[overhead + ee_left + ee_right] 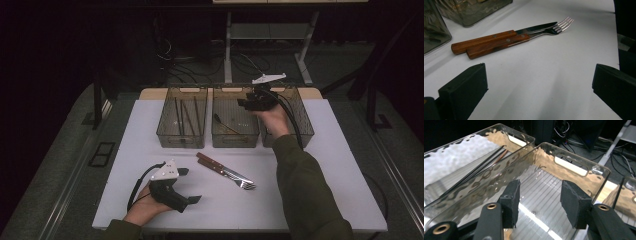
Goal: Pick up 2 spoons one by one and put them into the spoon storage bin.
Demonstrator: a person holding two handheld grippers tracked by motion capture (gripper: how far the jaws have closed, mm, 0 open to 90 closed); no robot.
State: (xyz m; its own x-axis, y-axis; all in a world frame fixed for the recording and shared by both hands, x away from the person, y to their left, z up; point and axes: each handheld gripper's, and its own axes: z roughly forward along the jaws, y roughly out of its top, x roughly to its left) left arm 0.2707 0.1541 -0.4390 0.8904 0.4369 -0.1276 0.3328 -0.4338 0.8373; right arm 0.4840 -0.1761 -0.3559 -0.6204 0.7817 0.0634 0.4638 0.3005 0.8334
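Observation:
A wooden-handled knife [216, 165] and fork [239, 181] lie side by side in the middle of the white table [325, 180]. In the left gripper view the knife [484, 40] and fork [499, 45] lie just ahead of the jaws. My left gripper [192, 185] [539, 72] rests at the front left, open and empty, facing them. Over the middle clear bin [235, 141] [571, 166] hovers my right gripper [245, 102] [540, 187], its jaws apart with nothing between them.
Three clear bins stand in a row at the back. The left bin [167, 135] holds dark chopsticks [186, 116] [481, 167]. A thin utensil [225, 124] lies in the middle bin. The right bin [306, 127] sits under my right hand. Cables and a stand's legs are on the floor beyond.

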